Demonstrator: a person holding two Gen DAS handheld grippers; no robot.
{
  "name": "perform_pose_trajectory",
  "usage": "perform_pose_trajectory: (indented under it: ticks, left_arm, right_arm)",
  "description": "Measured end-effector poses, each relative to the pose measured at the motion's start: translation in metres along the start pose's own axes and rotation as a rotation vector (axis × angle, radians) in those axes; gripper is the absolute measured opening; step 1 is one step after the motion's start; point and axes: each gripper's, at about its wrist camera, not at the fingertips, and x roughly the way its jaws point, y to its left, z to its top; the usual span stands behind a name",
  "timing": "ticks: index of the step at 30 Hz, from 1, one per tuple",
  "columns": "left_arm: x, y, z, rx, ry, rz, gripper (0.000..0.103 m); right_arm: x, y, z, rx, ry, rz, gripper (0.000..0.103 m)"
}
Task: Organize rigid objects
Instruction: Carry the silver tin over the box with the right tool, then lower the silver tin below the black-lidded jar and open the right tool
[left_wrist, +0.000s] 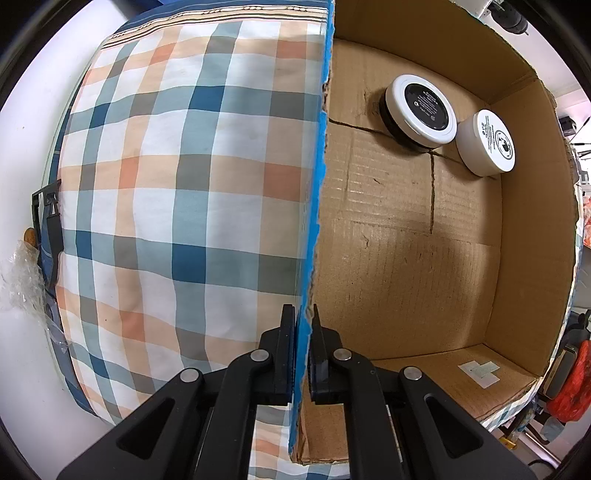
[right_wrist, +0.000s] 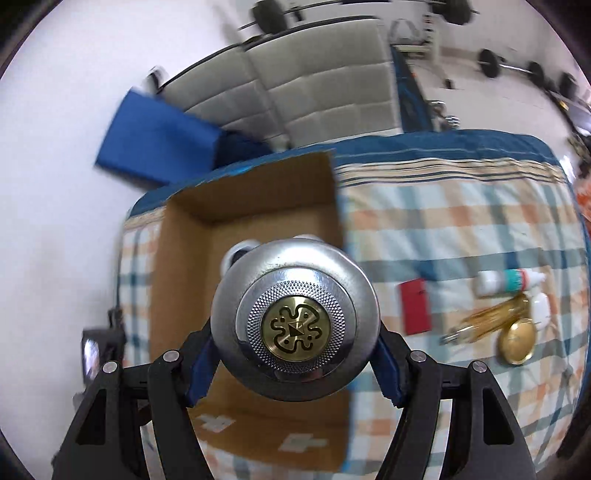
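Left wrist view: left gripper (left_wrist: 303, 328) points down, its jaws pinched onto the blue-taped wall of an open cardboard box (left_wrist: 406, 258) that sits on a plaid cloth (left_wrist: 184, 184). Inside the box, at its far end, a black-lidded jar (left_wrist: 421, 107) and a white jar (left_wrist: 487, 144) stand touching.

Right wrist view: right gripper (right_wrist: 295, 350) clamps a round silver tin (right_wrist: 295, 321) with a gold emblem, held above the box. Off to the right on the cloth lie a red card (right_wrist: 415, 306), a white bottle (right_wrist: 506, 281) and a gold disc (right_wrist: 517, 341).
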Motion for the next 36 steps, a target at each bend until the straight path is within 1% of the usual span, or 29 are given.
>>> perform_pose_trajectory:
  ticks: [5, 11, 24, 32, 36]
  left_arm:
    - [0.000, 0.001, 0.000, -0.002, -0.001, -0.005, 0.004]
    - [-0.001, 0.003, -0.001, -0.003, -0.004, -0.005, 0.004]
    - [-0.002, 0.002, -0.001, -0.002, -0.005, -0.005, 0.003]
    - [-0.003, 0.000, -0.001, -0.001, -0.005, -0.003, 0.003]
    - [-0.003, 0.000, 0.000, 0.000, -0.004, -0.003, 0.003]
  right_arm:
    - [0.017, 0.036, -0.013, -0.044, 0.038, 0.028, 0.073]
    - [0.044, 0.058, -0.020, -0.072, 0.077, 0.025, 0.073]
    - [0.088, 0.077, -0.022, -0.095, 0.130, 0.002, 0.073]
    - [0.118, 0.079, -0.021, -0.083, 0.173, -0.008, 0.073]
    - [0.133, 0.080, -0.019, -0.079, 0.184, -0.027, 0.073]
